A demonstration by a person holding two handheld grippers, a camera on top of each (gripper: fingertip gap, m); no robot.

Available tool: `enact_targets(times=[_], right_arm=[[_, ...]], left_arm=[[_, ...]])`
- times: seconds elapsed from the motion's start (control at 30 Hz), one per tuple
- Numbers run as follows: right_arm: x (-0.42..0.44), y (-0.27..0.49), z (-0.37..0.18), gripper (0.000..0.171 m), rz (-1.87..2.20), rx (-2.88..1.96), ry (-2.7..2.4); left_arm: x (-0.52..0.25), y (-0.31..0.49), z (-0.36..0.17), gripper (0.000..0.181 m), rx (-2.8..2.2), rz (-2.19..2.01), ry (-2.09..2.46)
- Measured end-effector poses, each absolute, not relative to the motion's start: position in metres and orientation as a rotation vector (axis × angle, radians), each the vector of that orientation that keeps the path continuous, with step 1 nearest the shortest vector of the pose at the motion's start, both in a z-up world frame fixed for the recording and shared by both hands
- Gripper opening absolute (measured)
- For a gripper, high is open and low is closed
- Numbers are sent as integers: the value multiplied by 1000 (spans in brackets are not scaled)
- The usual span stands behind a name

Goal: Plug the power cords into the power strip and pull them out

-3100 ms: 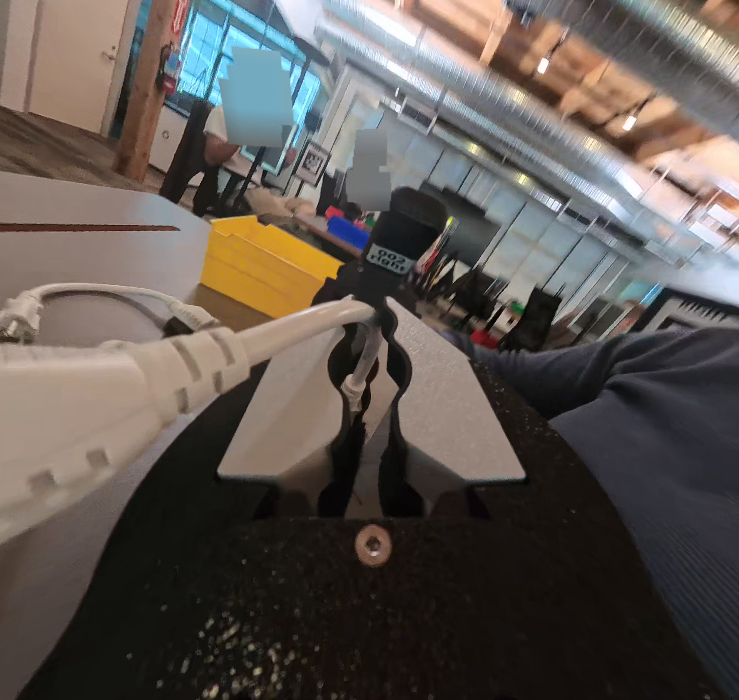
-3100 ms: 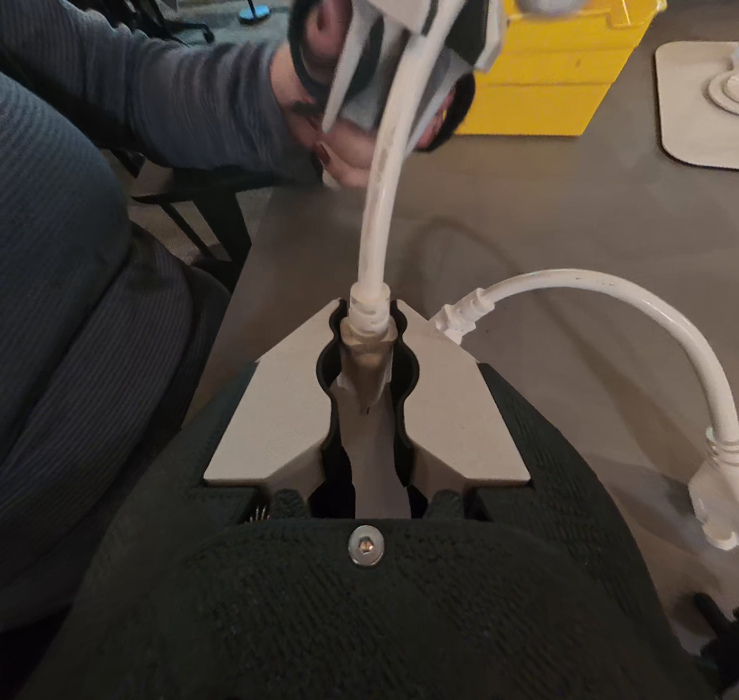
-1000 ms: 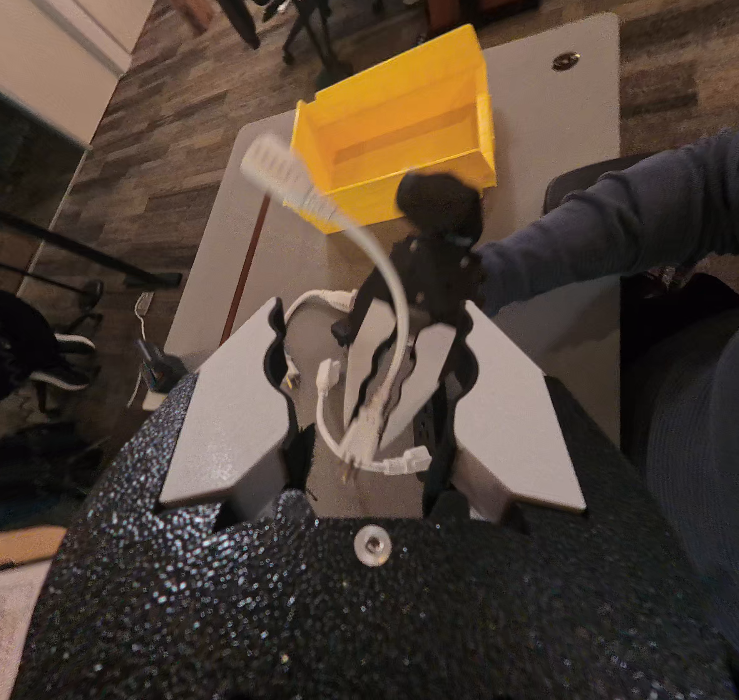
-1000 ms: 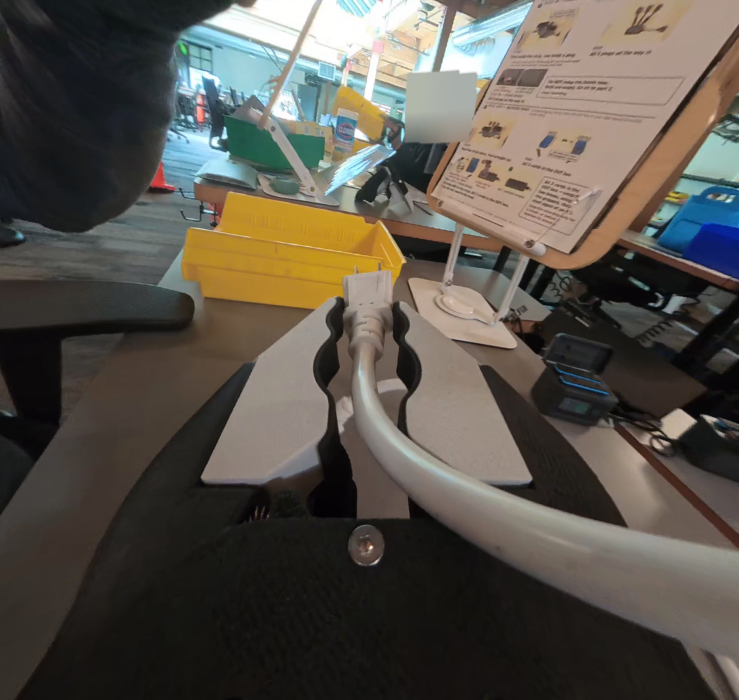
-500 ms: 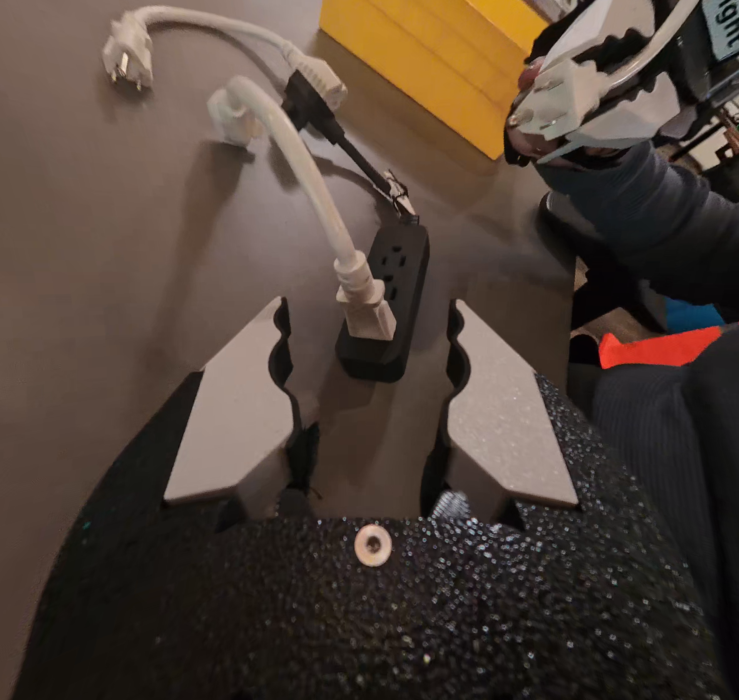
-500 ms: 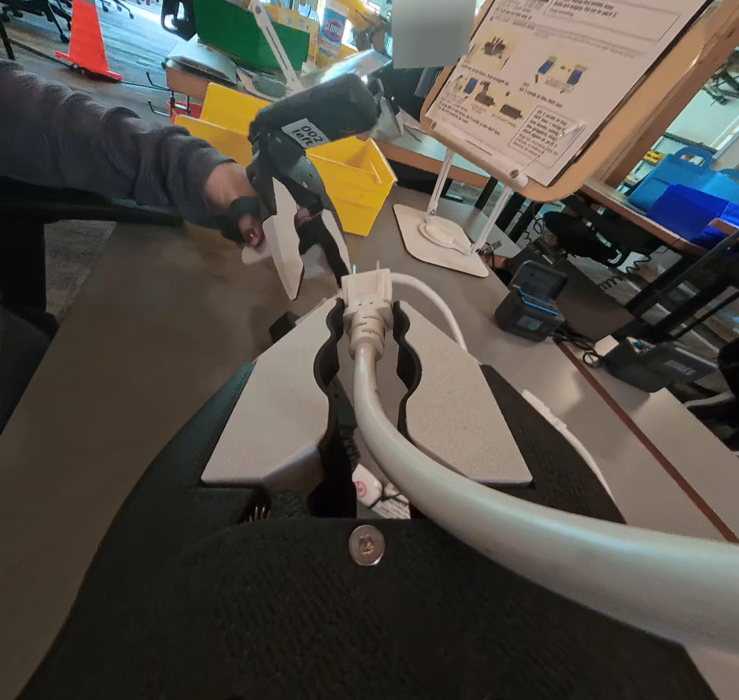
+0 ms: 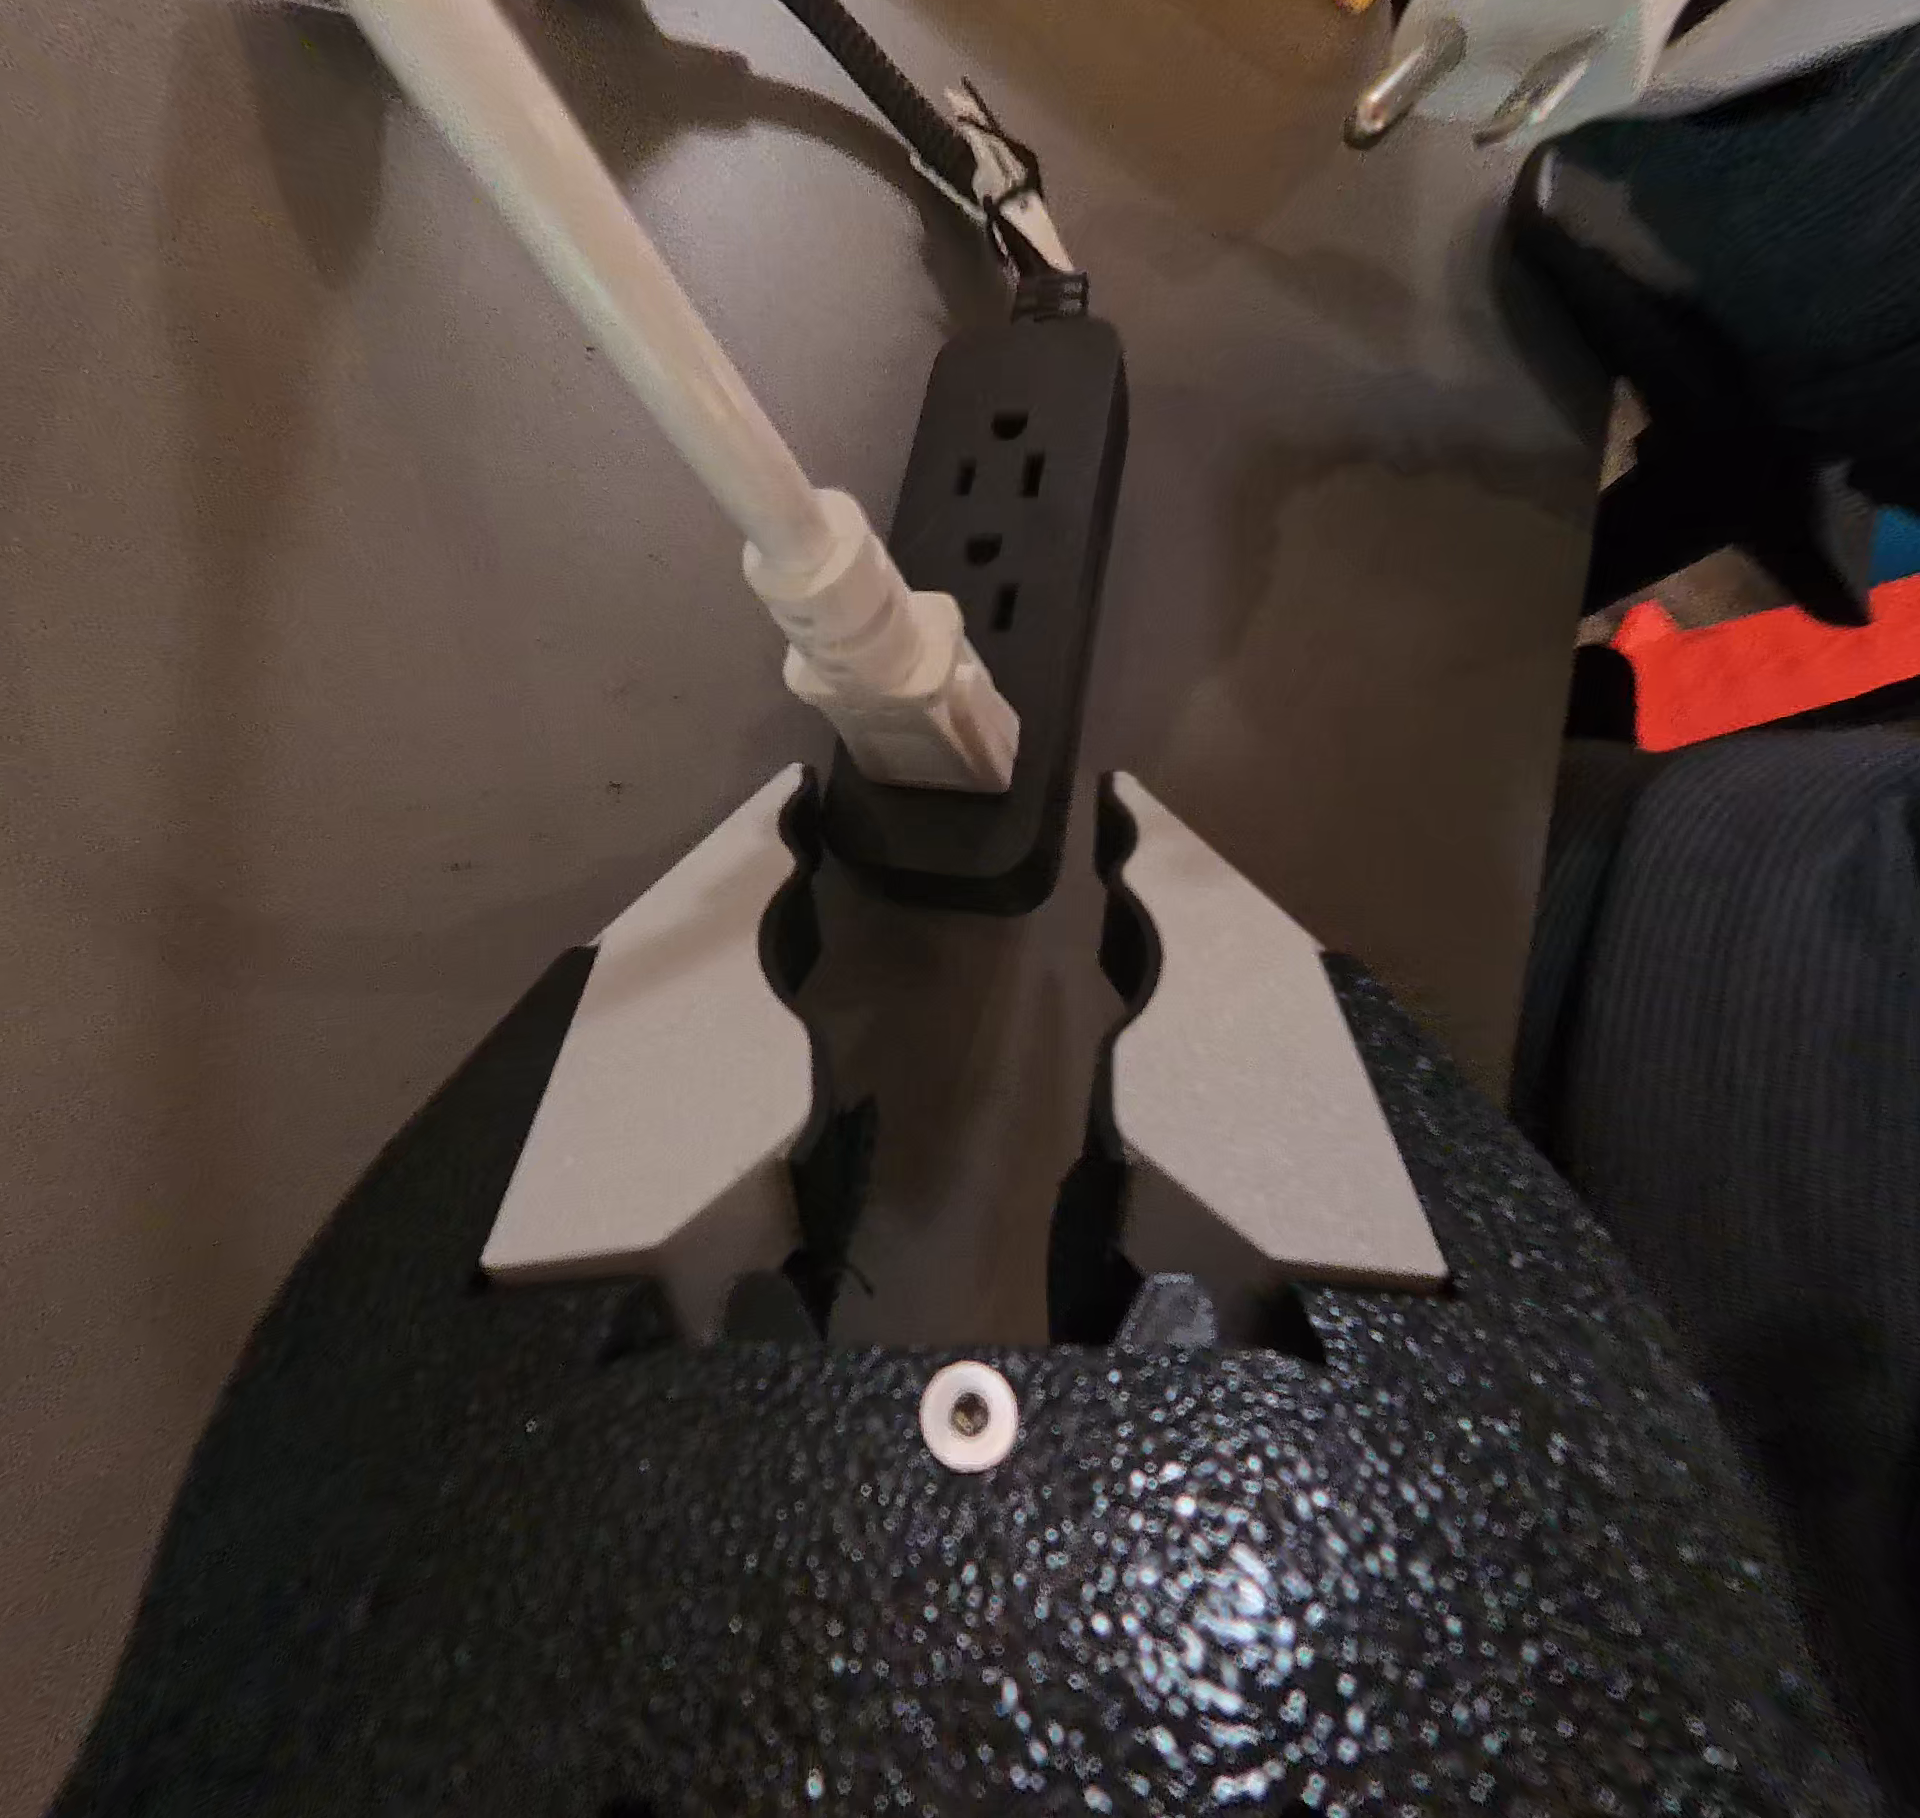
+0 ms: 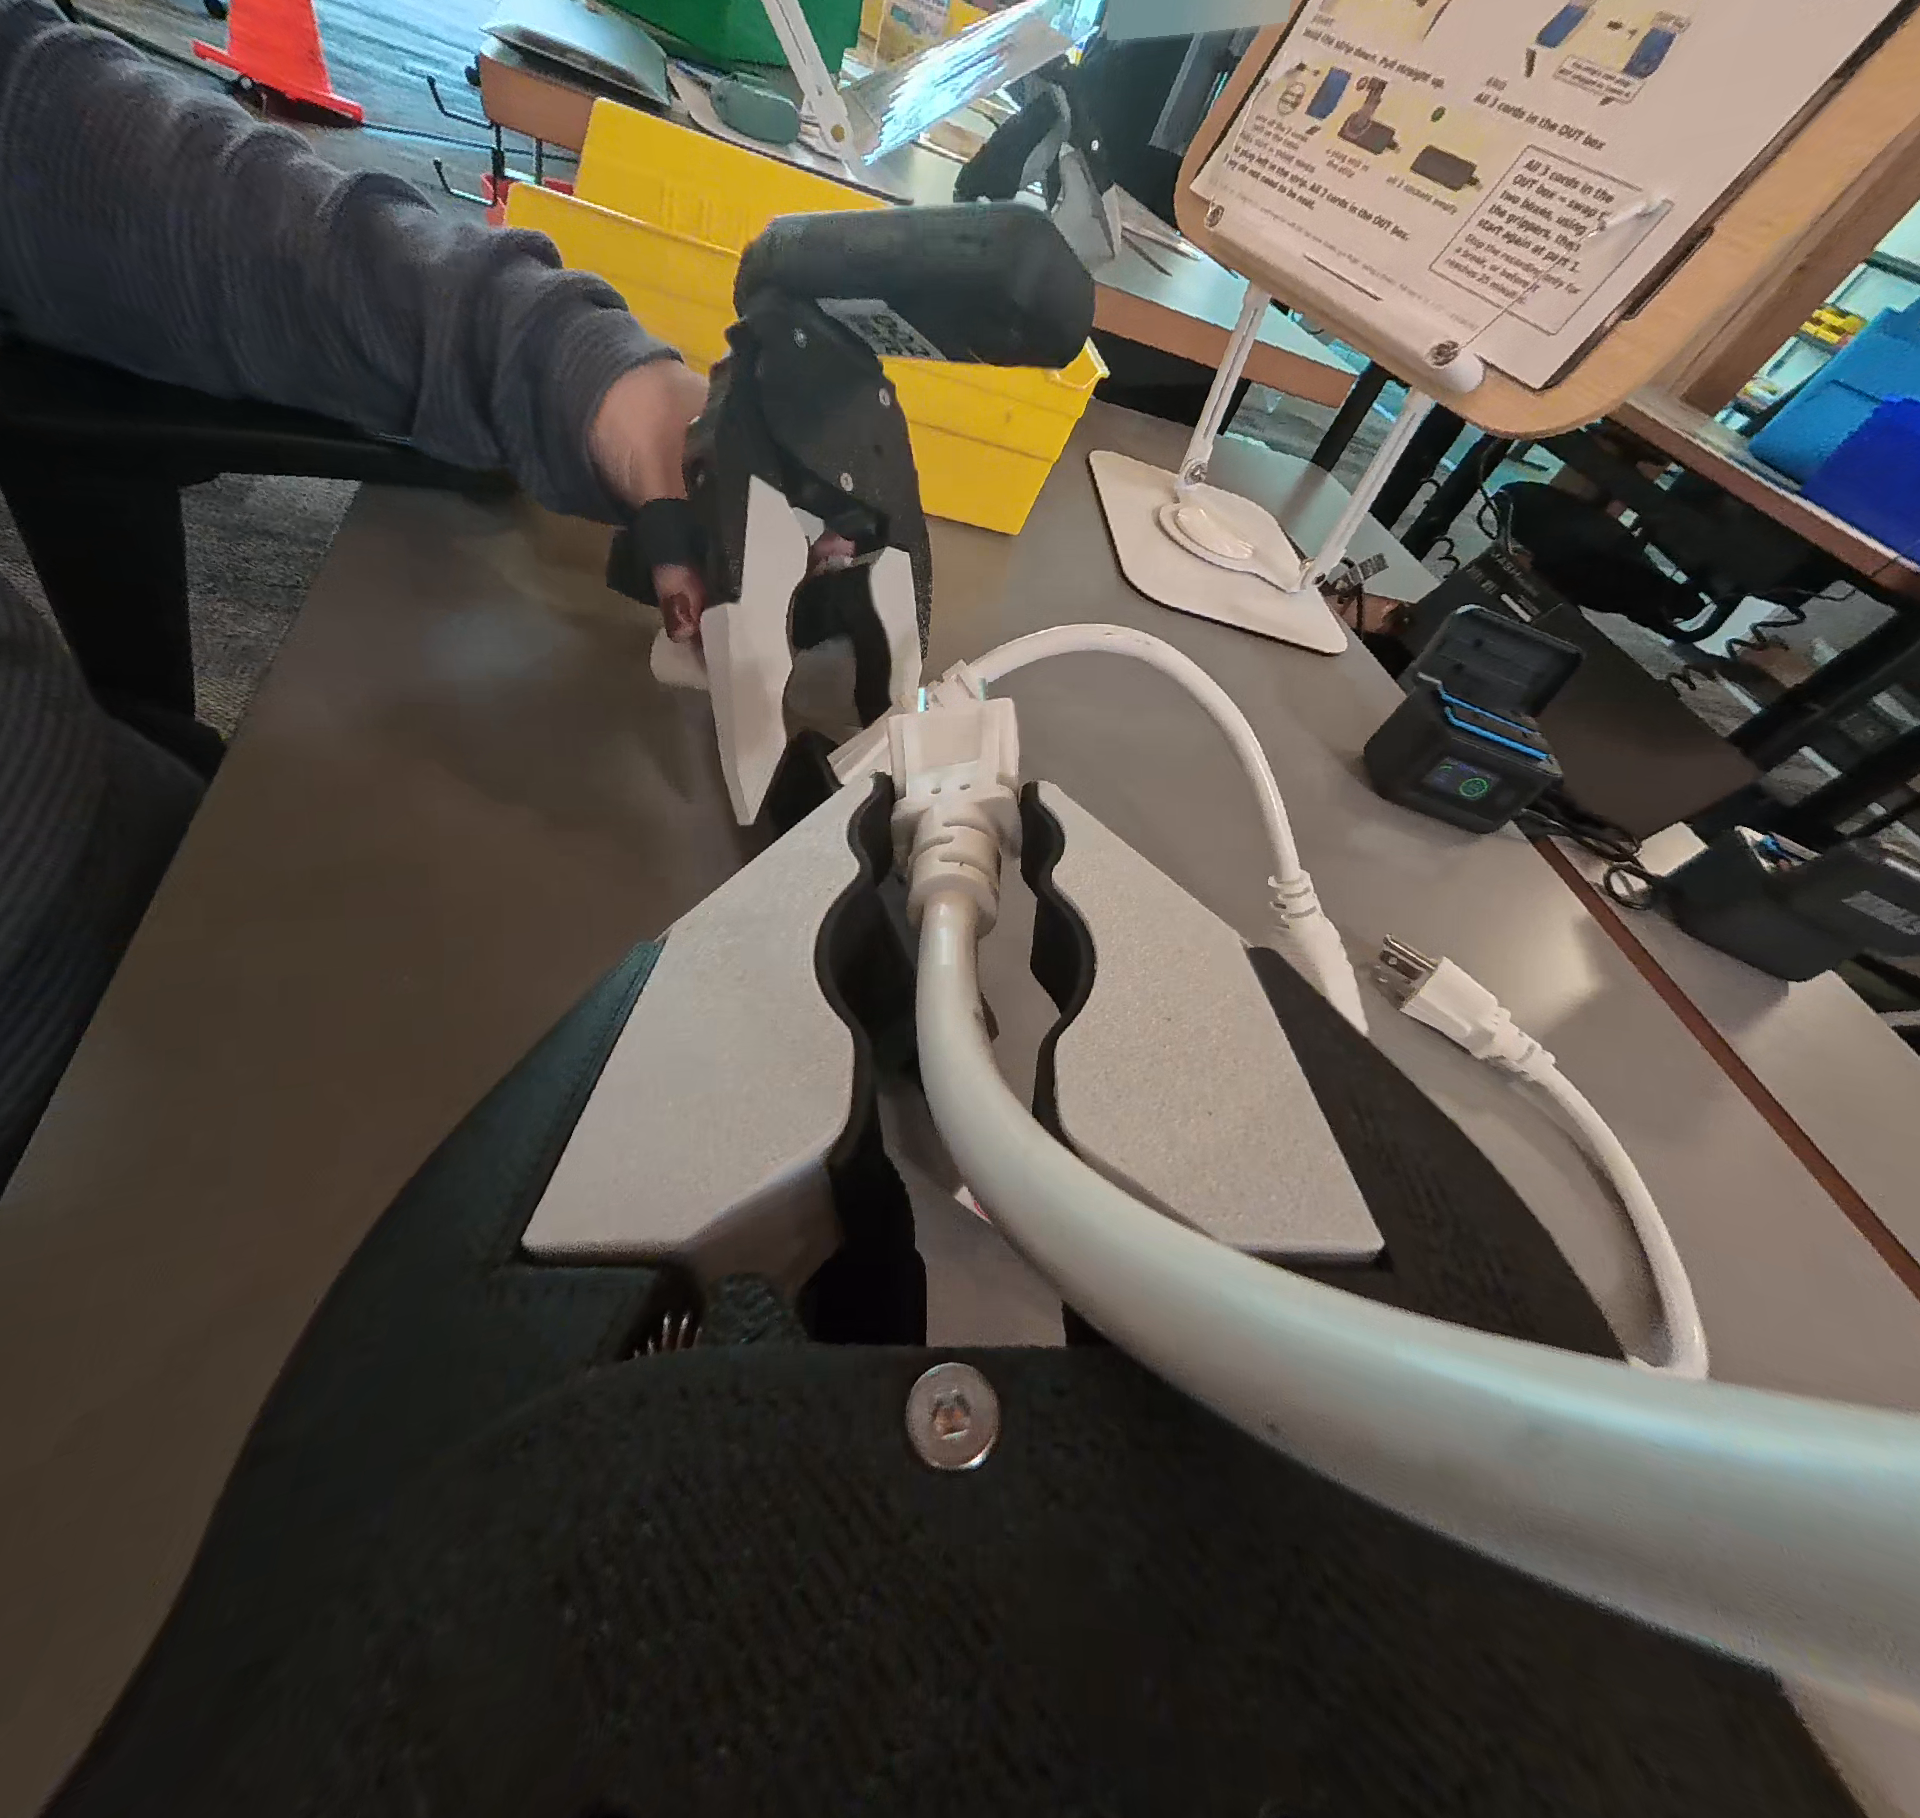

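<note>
A black power strip (image 7: 1018,480) lies on the grey table (image 7: 312,625). A white plug (image 7: 904,688) sits in its nearest outlet, and its white cord (image 7: 540,189) runs up and to the left. The two farther outlets are free. My left gripper (image 7: 956,802) is open, low over the table, its fingertips on either side of the strip's near end. My right gripper (image 8: 951,802) is shut on a second white plug (image 8: 951,771), held above the table close to the left gripper (image 8: 821,646). That plug's prongs show at the top right of the left wrist view (image 7: 1455,54).
A third white cord with a bare plug (image 8: 1455,1010) lies on the table to the right. A yellow bin (image 8: 977,418) stands behind the left gripper. A document stand (image 8: 1226,563) and a black device (image 8: 1475,729) are at the far right. The strip's braided black cable (image 7: 862,33) runs away. My right fingertips sit around 12 cm from my left ones.
My left gripper has come down from high above the table to straddle the strip's near end. My right gripper has carried its plug closer to the strip.
</note>
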State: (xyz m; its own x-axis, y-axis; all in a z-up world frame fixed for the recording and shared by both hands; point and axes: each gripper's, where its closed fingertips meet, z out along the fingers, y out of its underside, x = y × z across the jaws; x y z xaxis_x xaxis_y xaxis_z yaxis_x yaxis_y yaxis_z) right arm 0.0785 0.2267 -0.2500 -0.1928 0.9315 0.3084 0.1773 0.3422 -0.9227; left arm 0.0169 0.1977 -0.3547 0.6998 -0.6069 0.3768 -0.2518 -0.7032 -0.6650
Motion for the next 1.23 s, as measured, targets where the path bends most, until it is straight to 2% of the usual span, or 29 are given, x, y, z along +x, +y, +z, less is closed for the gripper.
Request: enact_targets(times=[0.03,0.4,1.23], right_arm=[[78,226,-251,23,961,-1021,-1627],[83,212,-286,23,865,-1085,-1789],[83,219,-289,23,716,-1113,-2095]], left_arm=[[18,198,-357,46,-2323,-755,694],[26,205,-333,45,-1983,-222,1006],[38,201,-312,44,-1743,-77,1196]])
